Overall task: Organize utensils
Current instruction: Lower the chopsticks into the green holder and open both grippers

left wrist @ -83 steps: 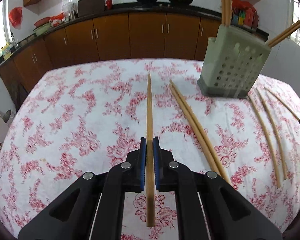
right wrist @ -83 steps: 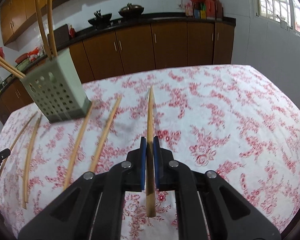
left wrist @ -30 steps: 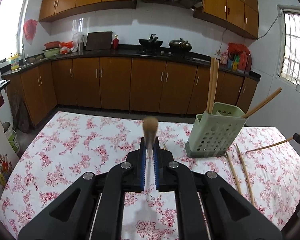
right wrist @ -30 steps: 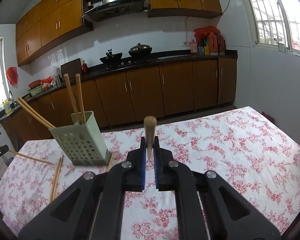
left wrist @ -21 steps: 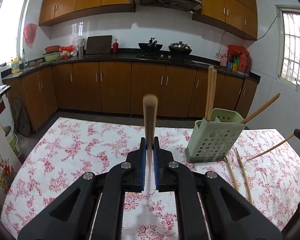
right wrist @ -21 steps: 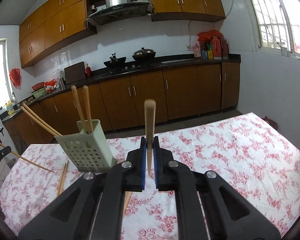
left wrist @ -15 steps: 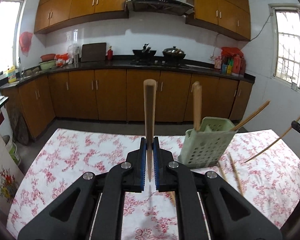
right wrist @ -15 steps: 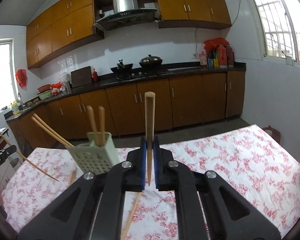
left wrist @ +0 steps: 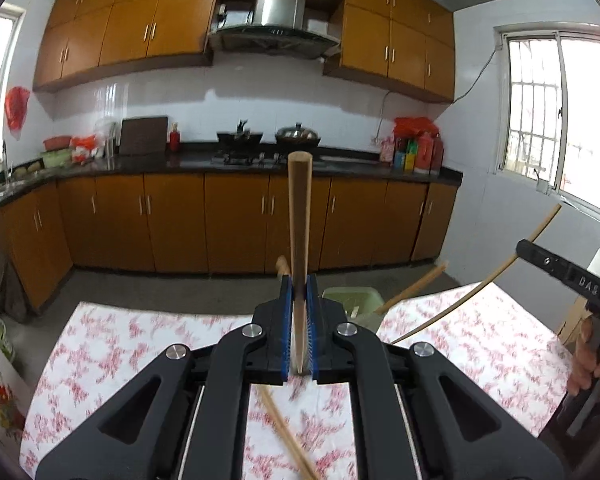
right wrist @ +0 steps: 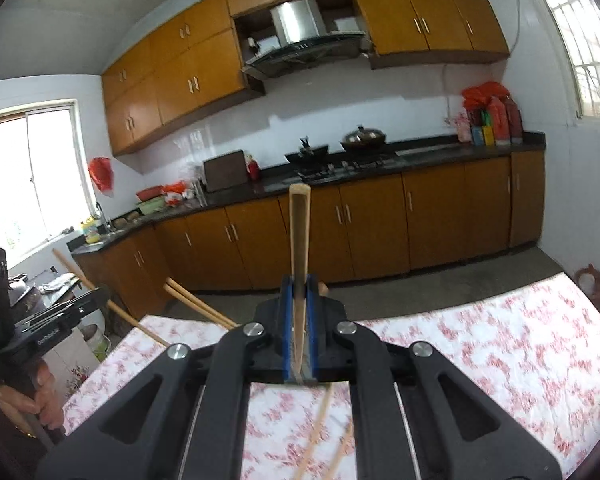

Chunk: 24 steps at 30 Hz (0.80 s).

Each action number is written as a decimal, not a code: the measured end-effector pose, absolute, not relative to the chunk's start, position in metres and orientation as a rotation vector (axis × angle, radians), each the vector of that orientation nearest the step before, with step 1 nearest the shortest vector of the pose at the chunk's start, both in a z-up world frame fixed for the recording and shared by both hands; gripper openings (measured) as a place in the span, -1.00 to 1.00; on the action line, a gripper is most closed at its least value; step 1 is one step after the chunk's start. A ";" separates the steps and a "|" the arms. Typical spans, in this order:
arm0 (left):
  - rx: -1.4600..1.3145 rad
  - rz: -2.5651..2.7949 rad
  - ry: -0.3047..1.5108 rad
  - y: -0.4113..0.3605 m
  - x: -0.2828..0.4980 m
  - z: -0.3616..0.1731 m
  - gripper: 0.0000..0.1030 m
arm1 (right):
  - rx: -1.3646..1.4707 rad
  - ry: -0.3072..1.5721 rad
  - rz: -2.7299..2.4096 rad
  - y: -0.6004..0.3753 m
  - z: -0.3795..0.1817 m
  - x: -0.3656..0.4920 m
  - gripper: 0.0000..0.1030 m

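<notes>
While both tools hang above the floral-clothed table [left wrist: 100, 344], the left gripper [left wrist: 299, 320] and right gripper [right wrist: 299, 320] each clamp 1 upright chopstick [left wrist: 299, 216] [right wrist: 299, 236] near the green holder [left wrist: 354, 300].

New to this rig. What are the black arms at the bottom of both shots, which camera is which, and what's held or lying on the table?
No robot here: a person holds a two-finger gripper in each hand, with a fisheye camera on each looking forward along its fingers. The black linkage filling the bottom of each picture is that gripper's own body.

Left wrist view: the left gripper is shut on a wooden chopstick pointing up. The right gripper's black handle, with the person's fingers on it, shows at the right edge. Just beyond sits the green utensil holder, largely hidden, with chopsticks leaning out.

Right wrist view: the right gripper is shut on another chopstick. More chopsticks lie loose on the floral tablecloth.
</notes>
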<state>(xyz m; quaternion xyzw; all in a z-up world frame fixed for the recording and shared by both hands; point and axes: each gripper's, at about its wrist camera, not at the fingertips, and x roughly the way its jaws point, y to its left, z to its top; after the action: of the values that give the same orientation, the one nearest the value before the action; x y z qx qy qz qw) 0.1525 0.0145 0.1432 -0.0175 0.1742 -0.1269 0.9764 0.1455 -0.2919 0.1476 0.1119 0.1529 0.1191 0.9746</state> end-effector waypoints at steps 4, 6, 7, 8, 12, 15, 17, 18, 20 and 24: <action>-0.063 -0.253 0.306 0.004 0.164 0.162 -0.86 | 0.213 0.256 0.250 -0.278 0.166 0.154 -0.85; -0.074 -0.248 0.282 -0.003 0.171 0.169 -0.86 | 0.210 0.236 0.248 -0.272 0.172 0.162 -0.85; -0.079 -0.241 0.269 -0.006 0.176 0.171 -0.86 | 0.210 0.230 0.245 -0.269 0.173 0.165 -0.85; -0.081 -0.232 0.256 -0.010 0.181 0.173 -0.86 | 0.207 0.224 0.239 -0.266 0.175 0.172 -0.85; -0.084 -0.209 0.236 -0.020 0.200 0.170 -0.86 | 0.190 0.237 0.223 -0.252 0.171 0.195 -0.85; -0.089 -0.201 0.257 -0.025 0.212 0.158 -0.86 | 0.183 0.278 0.212 -0.246 0.159 0.215 -0.85; -0.099 -0.196 0.273 -0.028 0.222 0.145 -0.86 | 0.184 0.311 0.207 -0.242 0.149 0.229 -0.85; -0.103 -0.195 0.279 -0.028 0.226 0.139 -0.86 | 0.185 0.321 0.205 -0.241 0.145 0.234 -0.85; -0.109 -0.194 0.296 -0.029 0.232 0.132 -0.86 | 0.186 0.340 0.204 -0.238 0.138 0.243 -0.85; -0.105 -0.204 0.328 -0.032 0.240 0.121 -0.86 | 0.176 0.364 0.206 -0.234 0.127 0.254 -0.85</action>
<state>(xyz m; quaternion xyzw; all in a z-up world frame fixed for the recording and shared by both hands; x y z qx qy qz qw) 0.2397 -0.0321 0.1207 -0.0523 0.1628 -0.1014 0.9800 0.2540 -0.2336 0.1270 0.0870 0.1802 0.1022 0.9744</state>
